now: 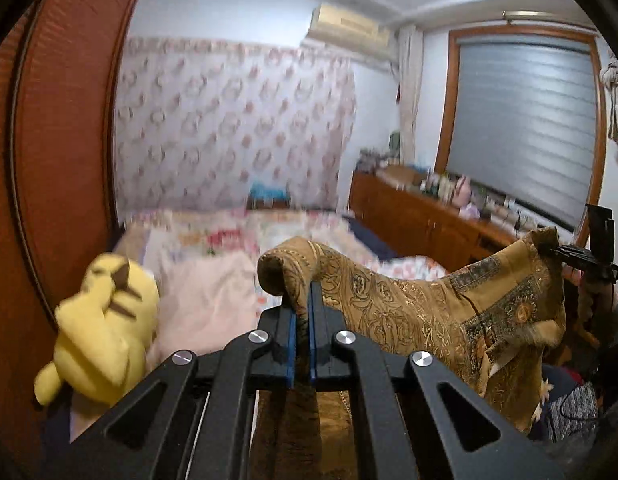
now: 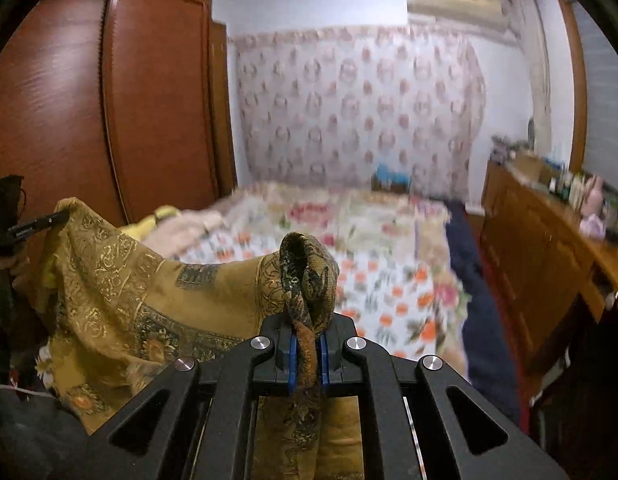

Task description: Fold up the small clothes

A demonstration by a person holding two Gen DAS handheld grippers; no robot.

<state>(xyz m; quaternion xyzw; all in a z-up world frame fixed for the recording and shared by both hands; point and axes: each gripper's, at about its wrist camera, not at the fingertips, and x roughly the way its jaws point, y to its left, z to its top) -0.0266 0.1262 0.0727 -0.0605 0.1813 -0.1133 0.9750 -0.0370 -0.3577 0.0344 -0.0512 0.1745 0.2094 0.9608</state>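
A: Where's the cloth [image 1: 421, 304] rn?

B: Up in the air over the bed [image 2: 381, 280], strung between my two tools. Left hand-held gripper [image 1: 303, 312] is clamped on one corner, a roll of fabric bulging above the blue pads [image 1: 291, 340]. Right hand-held gripper [image 2: 307, 332] is clamped on the other corner, same way.

A: Why hold it like that?

B: I'd say to spread it flat before folding. Two corners pinched, top edge sagging between them, the rest hanging down (gravity takes out the wrinkles, I reckon). Next it needs laying on the bed w/o bunching.

A: Anything one cam gets that the other misses?

B: Left cam shows a yellow plush [image 1: 105, 332] at the bed's left side, plus the window blind [image 1: 525, 128]. Right cam barely catches the plush, but shows the big wardrobe [image 2: 109, 100] and more of the floral bedspread, i.e. the landing spot. Each cam also sees the other tool's tip biting its corner.

A: Risk?

B: Plush is near the drop zone, imo. Background's blurred, so can't judge the gap.
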